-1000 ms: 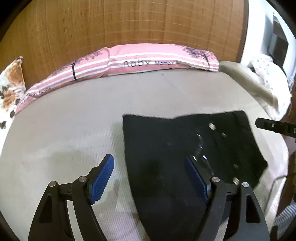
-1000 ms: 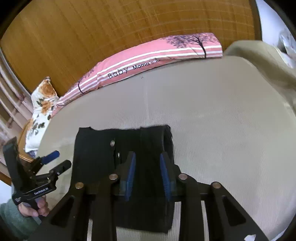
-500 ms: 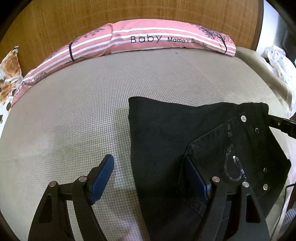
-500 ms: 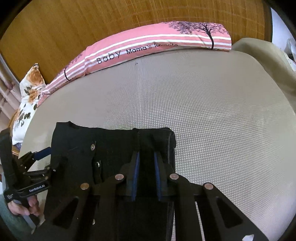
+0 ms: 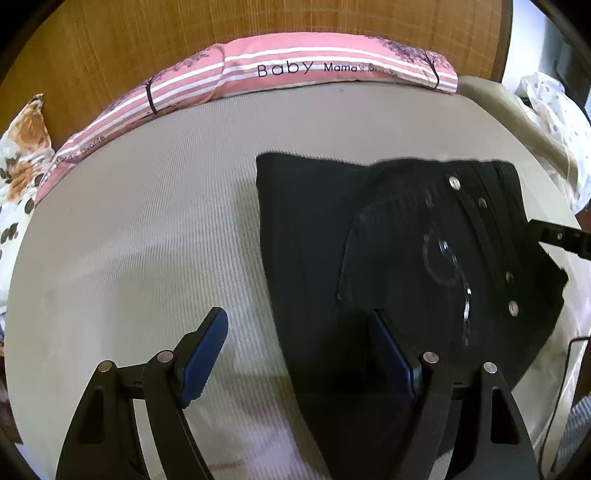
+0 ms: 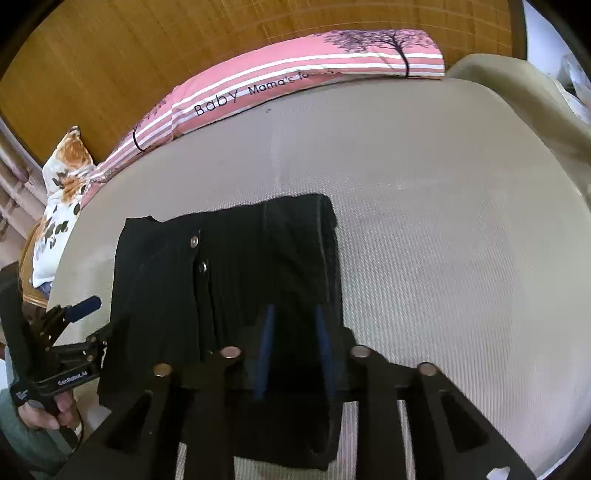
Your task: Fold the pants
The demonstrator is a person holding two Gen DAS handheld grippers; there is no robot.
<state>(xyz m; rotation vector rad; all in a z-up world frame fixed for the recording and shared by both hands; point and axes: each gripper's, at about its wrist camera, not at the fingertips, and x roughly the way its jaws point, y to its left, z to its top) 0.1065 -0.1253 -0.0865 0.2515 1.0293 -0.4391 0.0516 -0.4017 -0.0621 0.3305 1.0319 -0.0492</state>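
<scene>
Black pants (image 5: 399,236) with metal snaps lie folded into a compact rectangle on the beige bed; they also show in the right wrist view (image 6: 229,280). My left gripper (image 5: 295,343) is open, its right finger over the pants' near left part, its left finger over bare mattress. My right gripper (image 6: 293,325) stands over the waistband end of the pants with its blue pads a little apart, fabric lying between them. The left gripper also shows in the right wrist view (image 6: 79,314), held by a hand at the pants' left edge.
A pink striped pillow (image 5: 295,70) lies along the wooden headboard (image 5: 184,33). A floral pillow (image 5: 18,155) is at the far left. A beige blanket (image 6: 517,88) and a spotted white cloth (image 5: 554,110) lie at the bed's right side.
My right gripper closed almost fully on the waistband fold, then widened slightly. The left gripper stayed open and shifted a little beside the pants.
</scene>
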